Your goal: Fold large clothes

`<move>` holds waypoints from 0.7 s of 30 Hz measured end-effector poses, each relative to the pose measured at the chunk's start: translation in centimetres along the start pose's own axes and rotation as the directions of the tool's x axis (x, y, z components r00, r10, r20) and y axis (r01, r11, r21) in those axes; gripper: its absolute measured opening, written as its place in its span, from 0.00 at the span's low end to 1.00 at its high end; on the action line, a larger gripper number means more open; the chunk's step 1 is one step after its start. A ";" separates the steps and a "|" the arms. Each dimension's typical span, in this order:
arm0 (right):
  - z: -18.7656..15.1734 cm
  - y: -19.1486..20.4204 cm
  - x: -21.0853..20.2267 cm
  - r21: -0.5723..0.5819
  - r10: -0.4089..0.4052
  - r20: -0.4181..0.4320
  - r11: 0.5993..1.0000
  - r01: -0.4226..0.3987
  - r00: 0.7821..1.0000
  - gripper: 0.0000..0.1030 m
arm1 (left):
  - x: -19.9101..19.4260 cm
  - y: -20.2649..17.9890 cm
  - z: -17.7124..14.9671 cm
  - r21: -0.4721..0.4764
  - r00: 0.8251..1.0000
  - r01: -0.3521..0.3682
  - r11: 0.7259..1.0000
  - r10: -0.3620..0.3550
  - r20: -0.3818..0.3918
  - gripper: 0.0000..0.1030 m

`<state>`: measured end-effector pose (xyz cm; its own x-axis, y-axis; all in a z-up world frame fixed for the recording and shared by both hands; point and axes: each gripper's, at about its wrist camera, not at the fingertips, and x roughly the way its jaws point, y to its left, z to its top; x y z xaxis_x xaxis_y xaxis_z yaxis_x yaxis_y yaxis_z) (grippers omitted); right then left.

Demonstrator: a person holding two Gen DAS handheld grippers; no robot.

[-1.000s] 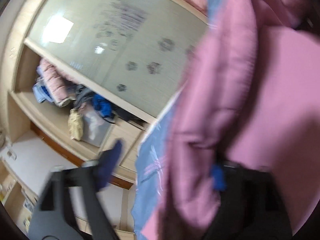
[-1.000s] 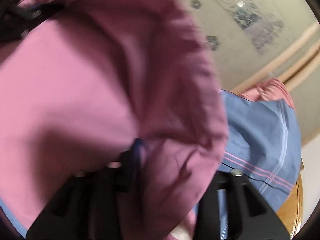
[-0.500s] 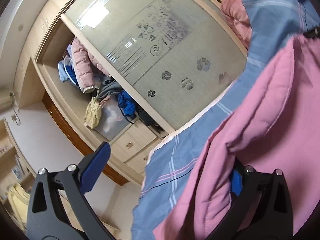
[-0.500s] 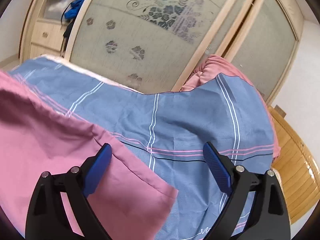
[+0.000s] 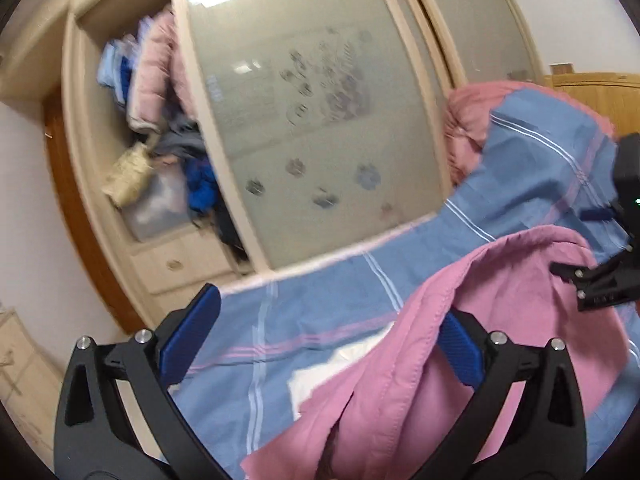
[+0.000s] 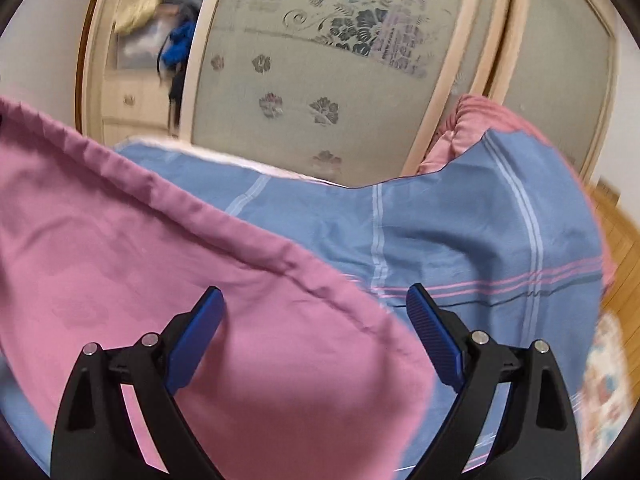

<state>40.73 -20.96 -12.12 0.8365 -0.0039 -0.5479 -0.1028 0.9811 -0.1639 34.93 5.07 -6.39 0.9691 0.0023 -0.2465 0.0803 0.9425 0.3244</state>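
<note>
Both claws just let go: left claw (image 5: 326,338) and right claw (image 6: 316,320) have been opening, now wide with nothing pinched, and the pink garment (image 6: 168,288) has dropped onto the bed (image 6: 460,232) right under them. It's still draped against my left claw's right finger. Next grab: I'd find the hem, pinch the corners, and keep it taut.
</note>
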 end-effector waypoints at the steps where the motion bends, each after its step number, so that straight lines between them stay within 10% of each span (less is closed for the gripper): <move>1: 0.0 0.1 0.1 0.024 0.017 -0.009 1.000 -0.017 1.000 0.90 | 0.0 0.0 0.1 -0.015 1.000 -0.029 0.999 0.029 0.009 0.98; 7: 0.1 1.6 0.6 -0.017 0.016 -0.019 1.000 -0.016 1.000 0.90 | 1.2 2.5 1.3 -0.129 0.990 0.129 0.983 -0.136 -0.046 0.98; 13: -0.9 3.4 0.1 -0.172 -0.021 0.017 0.985 0.024 1.000 0.90 | -0.9 2.1 0.3 0.105 1.000 0.002 0.994 -0.003 0.005 0.98; 21: -0.4 1.7 1.0 0.092 0.101 -0.002 0.991 -0.101 0.995 0.90 | -1.3 2.0 -0.3 -0.255 0.989 0.144 0.956 -0.148 0.003 0.98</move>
<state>41.21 -19.33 -13.27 0.8207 0.0950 -0.5634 -0.1365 0.9901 -0.0320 33.72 7.10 -5.71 0.9473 -0.1387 -0.2888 0.1571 0.9867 0.0414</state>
